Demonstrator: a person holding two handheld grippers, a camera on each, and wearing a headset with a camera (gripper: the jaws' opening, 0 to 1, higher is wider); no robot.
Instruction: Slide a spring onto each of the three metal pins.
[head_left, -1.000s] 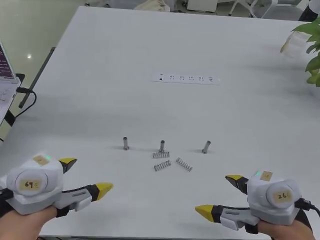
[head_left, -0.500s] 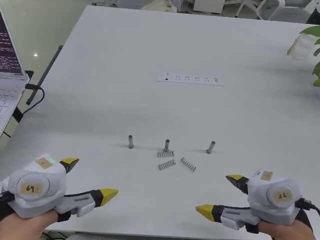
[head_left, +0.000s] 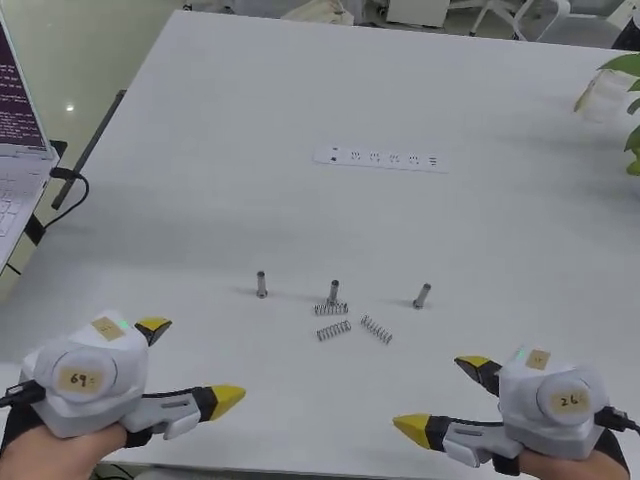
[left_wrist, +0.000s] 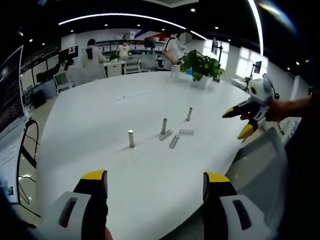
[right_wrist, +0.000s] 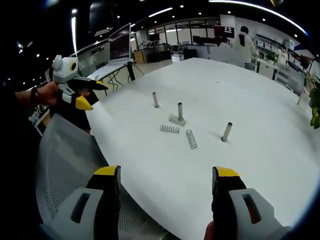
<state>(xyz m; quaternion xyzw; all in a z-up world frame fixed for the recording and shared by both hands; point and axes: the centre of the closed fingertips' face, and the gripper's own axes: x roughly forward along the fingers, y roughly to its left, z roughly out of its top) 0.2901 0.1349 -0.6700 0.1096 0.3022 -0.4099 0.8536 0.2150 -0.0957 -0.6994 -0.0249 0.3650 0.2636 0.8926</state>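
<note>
Three short metal pins (head_left: 261, 284) (head_left: 334, 292) (head_left: 422, 295) stand upright in a row on the white table (head_left: 200, 200). Just in front of the middle pin lie three loose springs (head_left: 331, 309) (head_left: 334, 329) (head_left: 376, 328). My left gripper (head_left: 190, 362) is open and holds nothing, near the table's front edge at the left. My right gripper (head_left: 441, 396) is open too, at the front right. In the left gripper view my left gripper (left_wrist: 155, 176) looks toward the pins (left_wrist: 163, 125) and springs (left_wrist: 174, 141). In the right gripper view my right gripper (right_wrist: 166, 172) faces the springs (right_wrist: 169, 129).
A white power strip (head_left: 380, 158) lies further back on the table. A laptop (head_left: 15, 120) and a black cable (head_left: 65, 185) are off the left edge. A plant (head_left: 625, 90) stands at the far right. A mesh chair (right_wrist: 65, 165) is below the table's edge.
The head view shifted a little, then settled. My left gripper has drifted slightly right and lower, and my right gripper slightly lower. Pins and springs lie as before.
</note>
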